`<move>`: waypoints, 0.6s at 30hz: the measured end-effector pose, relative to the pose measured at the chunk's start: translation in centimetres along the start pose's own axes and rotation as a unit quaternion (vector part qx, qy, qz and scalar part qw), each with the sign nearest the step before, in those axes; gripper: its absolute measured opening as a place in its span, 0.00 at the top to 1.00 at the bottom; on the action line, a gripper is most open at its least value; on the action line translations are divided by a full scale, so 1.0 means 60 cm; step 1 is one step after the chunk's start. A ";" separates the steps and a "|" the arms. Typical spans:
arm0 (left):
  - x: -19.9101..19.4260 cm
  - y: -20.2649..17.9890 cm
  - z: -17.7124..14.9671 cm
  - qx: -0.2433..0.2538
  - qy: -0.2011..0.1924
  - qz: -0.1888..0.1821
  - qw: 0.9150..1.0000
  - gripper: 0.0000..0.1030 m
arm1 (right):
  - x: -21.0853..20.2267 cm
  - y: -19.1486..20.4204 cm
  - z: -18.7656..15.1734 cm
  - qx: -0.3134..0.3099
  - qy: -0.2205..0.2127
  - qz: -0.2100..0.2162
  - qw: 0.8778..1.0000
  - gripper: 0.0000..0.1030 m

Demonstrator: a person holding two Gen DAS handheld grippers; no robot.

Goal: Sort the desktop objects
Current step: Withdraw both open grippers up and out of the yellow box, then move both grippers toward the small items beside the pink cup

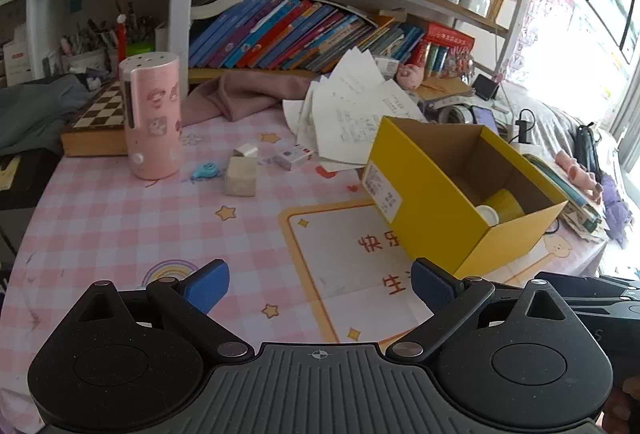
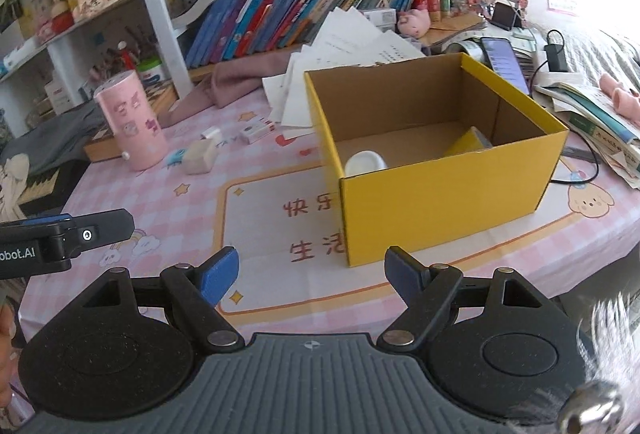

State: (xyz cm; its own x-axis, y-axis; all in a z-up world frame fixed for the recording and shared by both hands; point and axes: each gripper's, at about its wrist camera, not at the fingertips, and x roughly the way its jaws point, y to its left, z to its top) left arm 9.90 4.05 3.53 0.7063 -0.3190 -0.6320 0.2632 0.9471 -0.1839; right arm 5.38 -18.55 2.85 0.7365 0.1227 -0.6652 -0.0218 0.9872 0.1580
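Between our left gripper's [image 1: 320, 286] wide blue fingers [image 1: 208, 286] we hold nothing. Our right gripper [image 2: 312, 272] is wide and empty too. Just past them sits the yellow box [image 2: 440, 201], open side up, its long side running far and right. Far left, well apart, stands a pink cup [image 1: 152, 117] beside a white block [image 1: 241, 175].

A: The yellow box [image 2: 440, 201] looks like matt cardboard, raw brown on the inside. The tablecloth [image 1: 120, 226]?

B: Smooth and slightly glossy, like coated plastic. The pink canister [image 1: 153, 113] looks like smooth plastic too.

A: And the left gripper [image 1: 320, 284]?

B: Matt black plastic with metal pivot pins; its blue pads [image 1: 434, 284] are finely textured. The pink cloth [image 1: 256, 93] behind is soft fabric, the loose sheets [image 1: 352, 105] plain paper.
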 end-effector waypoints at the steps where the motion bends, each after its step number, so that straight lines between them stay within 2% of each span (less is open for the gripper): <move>1: -0.001 0.002 -0.001 -0.001 0.001 0.001 1.000 0.04 | 0.001 0.002 0.000 -0.001 0.001 0.001 1.000 0.23; 18: -0.010 0.019 -0.005 -0.007 0.007 0.010 1.000 0.04 | 0.004 0.022 -0.006 -0.005 0.011 0.009 1.000 0.23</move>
State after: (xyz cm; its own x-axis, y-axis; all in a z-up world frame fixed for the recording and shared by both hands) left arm 9.59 5.35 3.46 0.7025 -0.2994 -0.6457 0.2401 0.9537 -0.1810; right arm 5.32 -17.18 2.64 0.7212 0.1424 -0.6779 -0.0412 0.9857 0.1633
